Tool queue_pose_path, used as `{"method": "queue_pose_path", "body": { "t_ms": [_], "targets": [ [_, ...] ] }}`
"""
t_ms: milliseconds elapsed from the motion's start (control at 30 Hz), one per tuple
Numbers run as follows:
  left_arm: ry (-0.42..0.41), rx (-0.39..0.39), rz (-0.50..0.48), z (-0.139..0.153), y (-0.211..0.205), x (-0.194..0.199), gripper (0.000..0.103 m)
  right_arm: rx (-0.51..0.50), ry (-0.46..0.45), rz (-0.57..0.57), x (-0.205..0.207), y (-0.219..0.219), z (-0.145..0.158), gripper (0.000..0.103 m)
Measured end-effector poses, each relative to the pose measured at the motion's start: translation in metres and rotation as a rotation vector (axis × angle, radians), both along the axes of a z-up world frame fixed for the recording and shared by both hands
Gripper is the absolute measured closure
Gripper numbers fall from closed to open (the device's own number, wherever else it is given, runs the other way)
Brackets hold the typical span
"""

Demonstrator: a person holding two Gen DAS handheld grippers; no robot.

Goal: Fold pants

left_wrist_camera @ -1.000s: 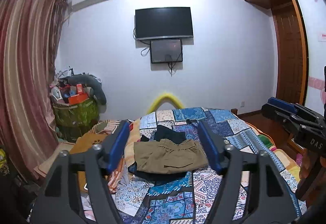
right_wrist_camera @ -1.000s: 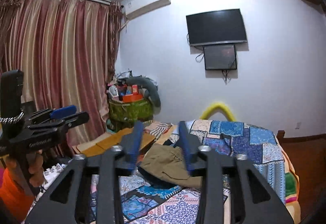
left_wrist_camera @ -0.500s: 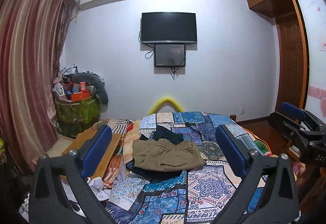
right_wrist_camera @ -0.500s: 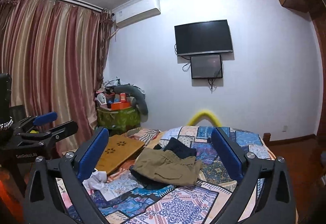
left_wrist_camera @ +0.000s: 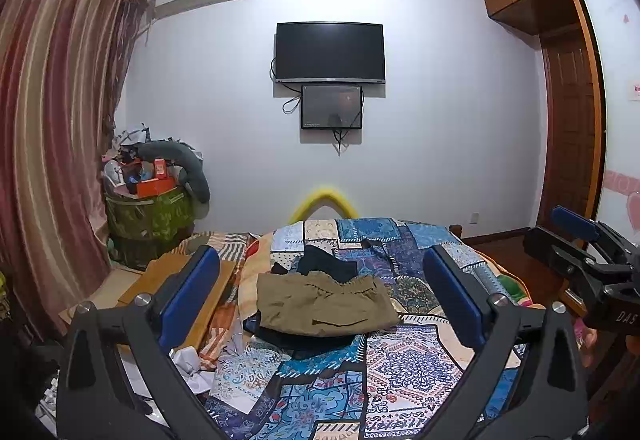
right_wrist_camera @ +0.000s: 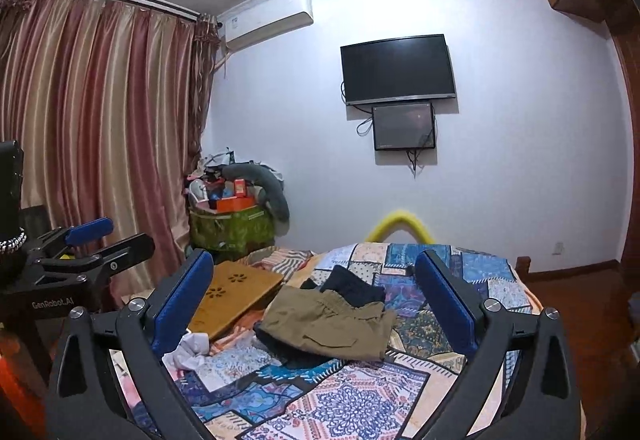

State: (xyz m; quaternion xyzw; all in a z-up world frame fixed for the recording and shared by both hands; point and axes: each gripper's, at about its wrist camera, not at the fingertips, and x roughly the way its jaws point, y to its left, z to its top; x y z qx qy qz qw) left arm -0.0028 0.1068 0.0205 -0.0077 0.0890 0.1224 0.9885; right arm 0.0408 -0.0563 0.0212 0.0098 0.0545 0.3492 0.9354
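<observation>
A patchwork quilt [left_wrist_camera: 404,364], wall television [left_wrist_camera: 330,52] and striped curtains [right_wrist_camera: 100,127].

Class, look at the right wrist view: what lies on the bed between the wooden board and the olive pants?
Only bedding: striped orange fabric fills the stretch between the wooden board and the olive pants. The right wrist view shows it.

Surface: bed [left_wrist_camera: 400,368] with patchwork quilt | On it: folded khaki pants [left_wrist_camera: 324,306] atop dark garments [left_wrist_camera: 328,264], mid-bed | Left edge: wooden lap tray [right_wrist_camera: 236,296], crumpled white cloth [right_wrist_camera: 190,350]
</observation>
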Motion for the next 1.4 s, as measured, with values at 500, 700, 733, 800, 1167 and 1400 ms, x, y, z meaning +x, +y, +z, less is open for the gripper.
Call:
{"method": "queue_pose_path", "body": {
  "t_ms": [500,700,733,800,1167,1400],
  "targets": [
    [0.026,0.006,0.004,-0.01,0.002,0.014,0.0,-0.032,0.021,-0.014,0.001,0.003,0.0,0.002],
    [0.027,0.004,-0.002,-0.01,0.002,0.014,0.0,-0.038,0.03,-0.019,0.001,0.003,0.0,0.002],
    [0.028,0.004,-0.002,-0.01,0.002,0.014,0.0,-0.037,0.032,-0.019,0.001,0.003,-0.001,0.002],
    [0.027,0.005,-0.001,-0.01,0.002,0.014,0.0,-0.039,0.038,-0.02,0.001,0.003,-0.001,0.002],
    [0.024,0.009,-0.011,-0.008,0.001,0.017,0.0,-0.036,0.043,-0.023,0.002,0.0,-0.003,0.002],
    [0.032,0.011,-0.02,-0.01,0.002,0.019,0.0,-0.036,0.049,-0.024,0.004,0.0,-0.003,0.002]
  ]
}}
